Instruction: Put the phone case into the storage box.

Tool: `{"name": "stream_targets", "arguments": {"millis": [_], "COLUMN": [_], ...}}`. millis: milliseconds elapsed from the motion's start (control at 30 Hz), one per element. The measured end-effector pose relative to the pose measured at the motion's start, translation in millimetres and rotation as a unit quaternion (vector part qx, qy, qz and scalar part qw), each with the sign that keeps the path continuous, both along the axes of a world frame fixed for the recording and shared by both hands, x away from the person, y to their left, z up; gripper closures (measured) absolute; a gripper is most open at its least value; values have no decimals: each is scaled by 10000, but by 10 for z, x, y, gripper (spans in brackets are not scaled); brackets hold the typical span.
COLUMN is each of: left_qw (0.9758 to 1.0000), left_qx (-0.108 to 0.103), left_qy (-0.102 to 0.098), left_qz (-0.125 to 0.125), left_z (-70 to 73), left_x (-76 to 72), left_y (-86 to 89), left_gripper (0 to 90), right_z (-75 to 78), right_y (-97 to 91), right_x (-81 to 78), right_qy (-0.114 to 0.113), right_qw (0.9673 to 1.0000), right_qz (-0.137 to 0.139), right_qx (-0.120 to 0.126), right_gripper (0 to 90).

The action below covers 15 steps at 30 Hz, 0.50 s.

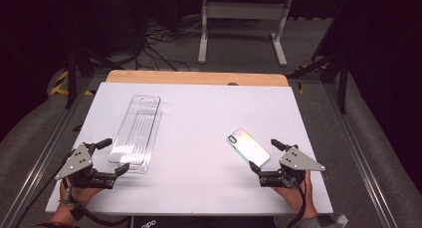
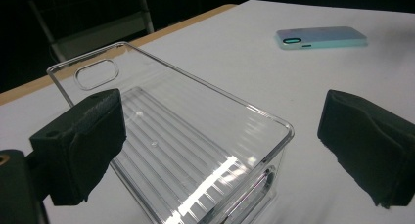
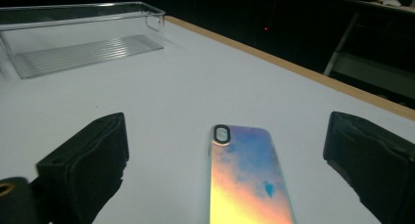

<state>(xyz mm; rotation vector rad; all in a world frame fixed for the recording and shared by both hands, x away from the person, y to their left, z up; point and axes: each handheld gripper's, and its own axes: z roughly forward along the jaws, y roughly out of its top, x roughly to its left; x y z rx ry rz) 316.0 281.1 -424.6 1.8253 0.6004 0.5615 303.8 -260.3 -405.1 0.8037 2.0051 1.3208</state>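
A long clear plastic tray (image 1: 137, 133) lies on the left of the white table (image 1: 194, 113). My left gripper (image 1: 113, 156) stands open at its near end, one jaw on each side of the tray's near corner (image 2: 205, 150), touching nothing. On the right lies a phone in an iridescent case (image 1: 248, 146), face down, camera hole toward the far side. My right gripper (image 1: 263, 156) is open just behind the phone's near end (image 3: 247, 177), its jaws wide to either side. A hand holds each gripper from below.
The phone (image 2: 320, 37) sits far off in the left gripper view, and the tray (image 3: 73, 35) far off in the right one. A wooden strip (image 1: 196, 77) edges the table's far side. Beyond it stand a metal frame (image 1: 244, 24) and floor cables (image 1: 154, 44).
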Motion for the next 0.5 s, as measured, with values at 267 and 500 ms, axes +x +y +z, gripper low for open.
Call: {"name": "stream_targets", "arguments": {"millis": [267, 500], "left_qw": [9999, 9999], "left_qx": [3, 44], "left_qy": [54, 44], "left_qz": [-88, -93], "left_z": [-9, -8], "left_x": [-6, -27], "left_y": [-15, -31], "left_gripper": [44, 40], "right_z": [-9, 11], "right_y": [67, 155], "right_x": [2, 123], "right_qy": [30, 290], "right_qw": [9997, 9974], "right_qz": [123, -31], "right_qx": [-210, -664], "right_gripper": [42, 71]}}
